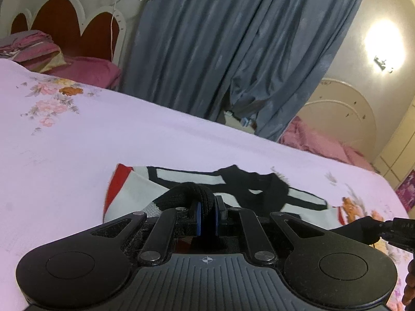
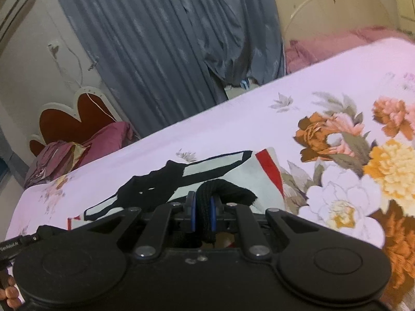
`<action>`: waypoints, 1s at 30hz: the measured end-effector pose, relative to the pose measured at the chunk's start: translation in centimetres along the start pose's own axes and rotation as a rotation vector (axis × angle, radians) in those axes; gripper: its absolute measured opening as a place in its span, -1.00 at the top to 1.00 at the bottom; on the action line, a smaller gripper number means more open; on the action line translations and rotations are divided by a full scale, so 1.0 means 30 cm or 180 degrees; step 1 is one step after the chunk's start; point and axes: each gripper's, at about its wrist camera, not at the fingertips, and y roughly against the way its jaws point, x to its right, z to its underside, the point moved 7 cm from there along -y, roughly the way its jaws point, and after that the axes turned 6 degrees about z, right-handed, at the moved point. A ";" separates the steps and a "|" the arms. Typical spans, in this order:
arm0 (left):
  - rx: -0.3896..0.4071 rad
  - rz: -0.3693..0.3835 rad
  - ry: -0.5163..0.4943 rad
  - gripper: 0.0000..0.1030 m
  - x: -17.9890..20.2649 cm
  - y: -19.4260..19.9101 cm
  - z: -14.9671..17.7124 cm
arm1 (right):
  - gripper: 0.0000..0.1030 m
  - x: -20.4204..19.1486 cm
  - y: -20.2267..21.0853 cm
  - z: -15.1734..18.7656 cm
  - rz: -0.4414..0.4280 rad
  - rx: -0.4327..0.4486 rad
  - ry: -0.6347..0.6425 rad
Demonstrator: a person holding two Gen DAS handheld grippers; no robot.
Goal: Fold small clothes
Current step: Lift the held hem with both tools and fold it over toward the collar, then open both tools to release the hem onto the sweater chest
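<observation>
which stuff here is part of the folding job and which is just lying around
Job: white, black and red garment, its black ribbed edge pinched by left gripper and right gripper.

Lying about: pink pillows, blue curtain, floral bedsheet.

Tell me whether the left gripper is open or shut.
Shut. The left gripper has its blue pads pressed onto a black ribbed edge of the white garment, which lies on the bedsheet.
</observation>
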 end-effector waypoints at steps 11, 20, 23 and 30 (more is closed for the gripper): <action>-0.0230 -0.0195 0.0182 0.83 -0.063 -0.200 -0.008 | 0.80 0.049 -0.224 -0.019 0.0100 -0.0297 -0.0304; -0.0387 -0.0284 0.0392 0.58 -0.099 -0.251 -0.018 | 0.28 0.059 -0.278 -0.058 0.0031 -0.0271 -0.0350; -0.0094 -0.0424 0.0416 -0.45 -0.118 -0.211 -0.056 | 0.00 0.052 -0.257 -0.088 0.0127 -0.0096 -0.0170; 0.0012 -0.0467 0.0043 -0.48 -0.119 -0.162 -0.059 | -0.05 0.063 -0.205 -0.123 0.0071 0.0131 -0.0037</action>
